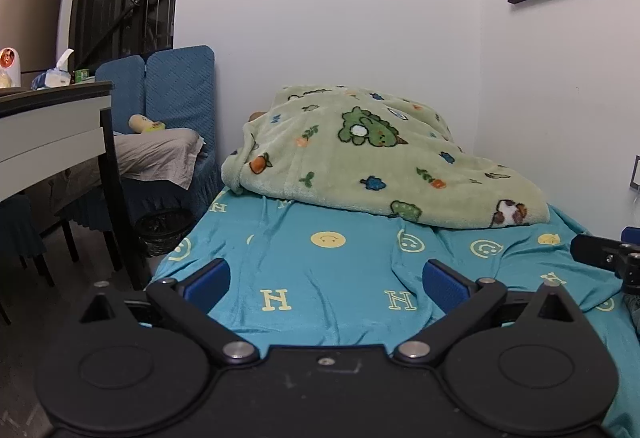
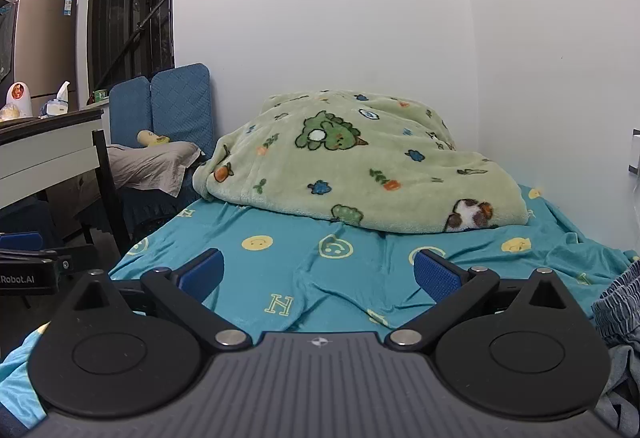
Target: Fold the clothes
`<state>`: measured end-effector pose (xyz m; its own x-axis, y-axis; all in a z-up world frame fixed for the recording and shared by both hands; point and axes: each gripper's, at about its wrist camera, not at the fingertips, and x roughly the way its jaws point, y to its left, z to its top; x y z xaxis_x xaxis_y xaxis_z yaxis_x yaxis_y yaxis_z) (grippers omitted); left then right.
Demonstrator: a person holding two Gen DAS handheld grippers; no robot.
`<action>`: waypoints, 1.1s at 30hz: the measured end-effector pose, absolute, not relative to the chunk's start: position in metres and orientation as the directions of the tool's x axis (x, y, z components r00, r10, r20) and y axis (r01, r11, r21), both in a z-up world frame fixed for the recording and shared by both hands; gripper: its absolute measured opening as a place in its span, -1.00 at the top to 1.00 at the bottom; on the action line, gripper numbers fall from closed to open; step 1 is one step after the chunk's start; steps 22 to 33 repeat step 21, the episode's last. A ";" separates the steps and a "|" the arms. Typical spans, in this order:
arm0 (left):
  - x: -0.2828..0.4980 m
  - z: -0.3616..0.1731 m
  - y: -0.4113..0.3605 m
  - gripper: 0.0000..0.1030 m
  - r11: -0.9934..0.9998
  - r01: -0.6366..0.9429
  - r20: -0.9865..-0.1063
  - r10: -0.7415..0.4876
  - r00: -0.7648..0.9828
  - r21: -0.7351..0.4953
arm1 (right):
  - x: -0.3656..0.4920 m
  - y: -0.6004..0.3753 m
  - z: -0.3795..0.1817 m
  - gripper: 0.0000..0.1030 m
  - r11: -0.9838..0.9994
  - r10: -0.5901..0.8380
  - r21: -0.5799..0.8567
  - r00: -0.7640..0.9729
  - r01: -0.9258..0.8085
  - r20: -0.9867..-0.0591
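Observation:
My left gripper [image 1: 326, 284] is open and empty, held over the teal bed sheet [image 1: 320, 278]. My right gripper [image 2: 318, 272] is open and empty over the same sheet [image 2: 320, 278]. A grey-blue striped garment [image 2: 618, 314] lies crumpled at the right edge of the right wrist view, right of the right gripper; a sliver of it shows in the left wrist view [image 1: 632, 306]. The right gripper shows at the right edge of the left wrist view [image 1: 608, 258]. The left gripper shows at the left edge of the right wrist view [image 2: 28, 262].
A green fleece blanket [image 1: 380, 157] is heaped at the far end of the bed against the white wall. A table [image 1: 52, 117] with chairs stands to the left, with a blue-covered chair [image 1: 176, 89] beyond. A waste bin [image 1: 162, 230] sits on the floor beside the bed.

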<state>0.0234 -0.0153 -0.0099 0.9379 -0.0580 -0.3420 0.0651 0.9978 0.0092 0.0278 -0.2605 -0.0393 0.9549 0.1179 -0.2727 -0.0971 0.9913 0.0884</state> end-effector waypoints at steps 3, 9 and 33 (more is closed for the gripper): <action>0.023 -0.010 -0.015 -0.99 0.997 0.077 -0.344 -0.070 0.936 0.007 | 0.027 -0.261 -0.041 -1.00 0.991 0.116 0.091 0.954 -0.094 -0.277; 0.023 -0.010 -0.014 -0.99 0.998 0.068 -0.351 -0.061 0.934 0.009 | 0.028 -0.262 -0.042 -1.00 0.992 0.109 0.094 0.954 -0.086 -0.279; 0.025 -0.010 -0.010 -0.99 0.998 0.060 -0.361 -0.058 0.931 -0.004 | 0.030 -0.260 -0.042 -1.00 0.992 0.112 0.089 0.951 -0.090 -0.288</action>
